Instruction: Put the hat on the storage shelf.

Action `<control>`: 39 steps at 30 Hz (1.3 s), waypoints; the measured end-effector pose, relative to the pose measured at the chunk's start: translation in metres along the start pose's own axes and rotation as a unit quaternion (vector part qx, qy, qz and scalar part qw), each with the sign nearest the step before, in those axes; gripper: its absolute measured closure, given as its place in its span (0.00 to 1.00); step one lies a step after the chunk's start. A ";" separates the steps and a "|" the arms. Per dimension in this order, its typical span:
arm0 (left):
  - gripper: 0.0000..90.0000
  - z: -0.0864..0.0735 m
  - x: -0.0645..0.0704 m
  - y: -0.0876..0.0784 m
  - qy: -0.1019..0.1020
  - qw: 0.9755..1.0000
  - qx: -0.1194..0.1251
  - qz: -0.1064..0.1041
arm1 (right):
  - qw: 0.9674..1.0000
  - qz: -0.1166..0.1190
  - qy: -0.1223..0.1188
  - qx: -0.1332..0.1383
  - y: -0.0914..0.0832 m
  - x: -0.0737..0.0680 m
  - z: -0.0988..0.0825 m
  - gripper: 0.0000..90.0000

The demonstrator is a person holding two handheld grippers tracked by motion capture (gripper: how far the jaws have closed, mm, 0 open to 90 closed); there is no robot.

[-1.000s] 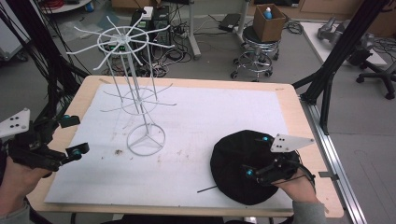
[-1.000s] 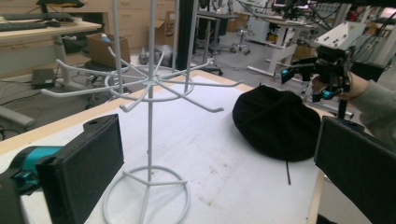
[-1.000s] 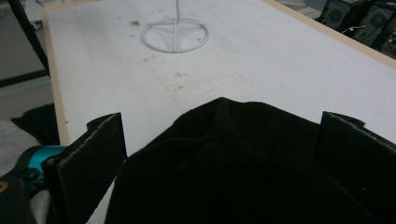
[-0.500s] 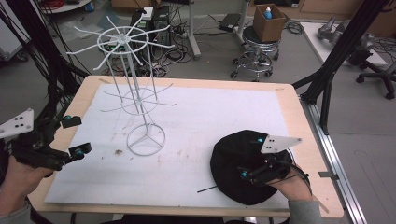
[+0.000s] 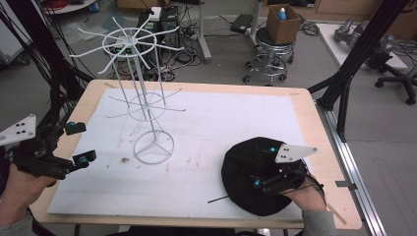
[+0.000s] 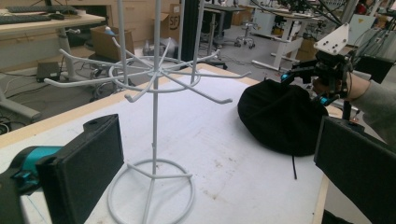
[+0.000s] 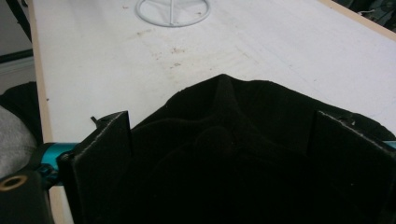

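Black cloth [image 5: 253, 174], round and soft like a cap, lies on the white sheet [image 5: 211, 128] near the right front corner of the table [image 5: 314, 123] in the high view. The right gripper [image 5: 263, 167] sits over the cloth's right part, its jaws set wide with the fabric under them; they have just been closing a little, and whether the pads already press on the cloth I cannot tell. A thin black strand sticks out from the cloth's left front edge. The white wire stand [image 5: 142, 98] rises on the left half of the sheet, its ring base well apart from the cloth. The left gripper [image 5: 78, 142] hangs at the table's left edge with its jaws wide apart and nothing between them.

In the left gripper view, its two pads [image 6: 88, 163] stand far apart at the picture's sides. The wire stand [image 6: 154, 116] stands between them farther off, and the cloth [image 6: 280, 116] lies beyond to the right with the right gripper [image 6: 306, 81] on top of it.

In the right gripper view, the cloth [image 7: 224, 140] bunches up in a fold between the two wide-set pads [image 7: 107, 154]. The stand's ring base [image 7: 173, 9] shows at the top on the white sheet [image 7: 280, 46].
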State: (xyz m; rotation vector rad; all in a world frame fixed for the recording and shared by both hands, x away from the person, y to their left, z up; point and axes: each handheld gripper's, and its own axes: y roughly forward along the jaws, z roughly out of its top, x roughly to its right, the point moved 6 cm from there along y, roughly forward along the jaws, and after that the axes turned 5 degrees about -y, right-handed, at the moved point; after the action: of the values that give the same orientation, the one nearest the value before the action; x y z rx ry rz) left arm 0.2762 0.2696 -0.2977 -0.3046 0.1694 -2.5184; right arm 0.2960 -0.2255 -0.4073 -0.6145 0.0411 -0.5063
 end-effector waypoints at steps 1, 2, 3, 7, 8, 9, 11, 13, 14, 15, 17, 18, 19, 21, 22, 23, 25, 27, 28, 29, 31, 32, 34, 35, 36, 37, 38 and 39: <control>0.02 0.000 0.000 0.000 0.000 1.000 0.000 0.000 | 1.000 0.000 0.000 0.000 0.000 0.000 0.000 0.07; 0.02 0.000 0.000 0.000 0.000 1.000 0.000 0.000 | 1.000 -0.001 0.000 -0.002 0.000 0.000 0.000 0.08; 0.02 0.000 0.000 0.000 0.000 1.000 0.000 0.000 | 1.000 0.000 0.000 -0.004 0.000 0.000 -0.001 0.09; 0.02 0.000 0.000 0.000 0.000 1.000 0.001 -0.001 | 1.000 -0.001 -0.004 -0.009 0.000 0.001 -0.002 0.17; 0.02 0.000 0.000 0.000 0.000 1.000 0.001 -0.001 | 1.000 -0.001 -0.003 -0.010 0.000 0.002 -0.003 0.18; 0.02 0.000 0.000 0.000 0.000 1.000 0.000 0.000 | 1.000 -0.003 -0.005 -0.012 0.000 0.002 -0.003 0.18; 0.02 0.000 0.000 0.000 0.000 1.000 0.000 -0.001 | 1.000 -0.001 -0.005 -0.016 0.001 0.003 -0.004 0.20; 0.02 0.000 0.000 0.000 -0.001 1.000 0.000 0.001 | 1.000 -0.001 -0.006 -0.020 0.002 0.003 -0.005 0.22; 0.02 0.000 0.000 -0.001 -0.002 1.000 0.001 0.001 | 1.000 -0.002 -0.005 -0.021 0.003 0.004 -0.005 0.24; 0.02 0.000 0.000 -0.001 -0.002 1.000 0.001 0.000 | 1.000 -0.001 -0.005 -0.023 0.003 0.004 -0.005 0.25; 0.02 0.000 -0.001 -0.001 -0.002 1.000 0.002 0.001 | 1.000 0.000 -0.008 -0.025 0.002 0.004 -0.006 0.30; 0.02 0.000 -0.001 -0.001 -0.002 1.000 0.002 0.001 | 1.000 0.000 -0.007 -0.026 0.002 0.004 -0.006 0.33; 0.02 0.000 -0.001 -0.001 -0.002 1.000 0.002 0.001 | 1.000 0.000 -0.008 -0.028 0.002 0.005 -0.007 0.37; 0.02 0.000 -0.001 -0.001 -0.002 1.000 0.002 0.001 | 0.999 0.000 -0.010 -0.034 0.003 0.006 -0.008 0.44; 0.02 0.000 -0.001 -0.002 -0.002 1.000 0.001 0.000 | 0.999 0.001 -0.010 -0.037 0.003 0.006 -0.009 0.49; 0.02 0.000 -0.001 -0.002 -0.002 1.000 0.001 0.000 | 0.999 0.001 -0.010 -0.037 0.003 0.006 -0.009 0.49; 0.02 0.000 -0.001 -0.002 -0.002 1.000 0.002 0.002 | 0.999 -0.008 -0.019 -0.042 0.003 0.006 -0.010 0.61; 0.02 0.000 -0.001 -0.002 -0.001 1.000 0.002 0.002 | 0.999 -0.013 -0.025 -0.036 0.002 0.005 -0.009 0.69; 0.02 0.000 -0.001 -0.002 -0.002 1.000 0.003 0.003 | 0.999 -0.012 -0.024 -0.031 0.001 0.005 -0.009 0.70; 0.02 0.000 -0.001 -0.002 -0.002 1.000 0.003 0.003 | 0.999 -0.012 -0.022 -0.031 0.001 0.005 -0.009 0.71; 0.02 0.000 -0.001 -0.002 -0.003 1.000 0.004 0.002 | 0.999 -0.012 -0.022 -0.033 0.002 0.005 -0.011 0.73; 0.02 0.000 -0.001 -0.003 -0.003 1.000 0.003 0.002 | 0.999 -0.012 -0.022 -0.033 0.002 0.005 -0.011 0.73; 0.02 0.000 -0.001 -0.002 -0.003 1.000 0.004 0.001 | 0.999 -0.011 -0.021 -0.033 0.002 0.005 -0.011 0.74; 0.02 0.000 -0.001 -0.002 -0.003 1.000 0.003 0.001 | 0.999 -0.010 -0.023 -0.034 0.002 0.005 -0.011 0.74; 0.02 0.000 -0.001 -0.002 -0.003 1.000 0.003 0.002 | 0.999 -0.008 -0.022 -0.034 0.002 0.004 -0.011 0.75; 0.02 0.000 -0.001 -0.002 -0.003 1.000 0.003 0.002 | 0.999 -0.007 -0.023 -0.033 0.002 0.005 -0.010 0.75; 0.02 0.000 -0.001 -0.002 -0.003 1.000 0.003 0.001 | 0.999 -0.007 -0.022 -0.035 0.001 0.004 -0.010 0.75; 0.02 0.000 -0.001 -0.002 -0.003 1.000 0.001 0.002 | 0.999 -0.004 -0.018 -0.035 0.001 0.004 -0.009 0.76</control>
State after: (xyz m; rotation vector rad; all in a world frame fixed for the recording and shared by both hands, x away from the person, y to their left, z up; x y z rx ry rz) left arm 0.2759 0.2720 -0.2976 -0.3095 0.1646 -2.5131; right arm 0.2985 -0.2319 -0.4148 -0.6927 0.0219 -0.5035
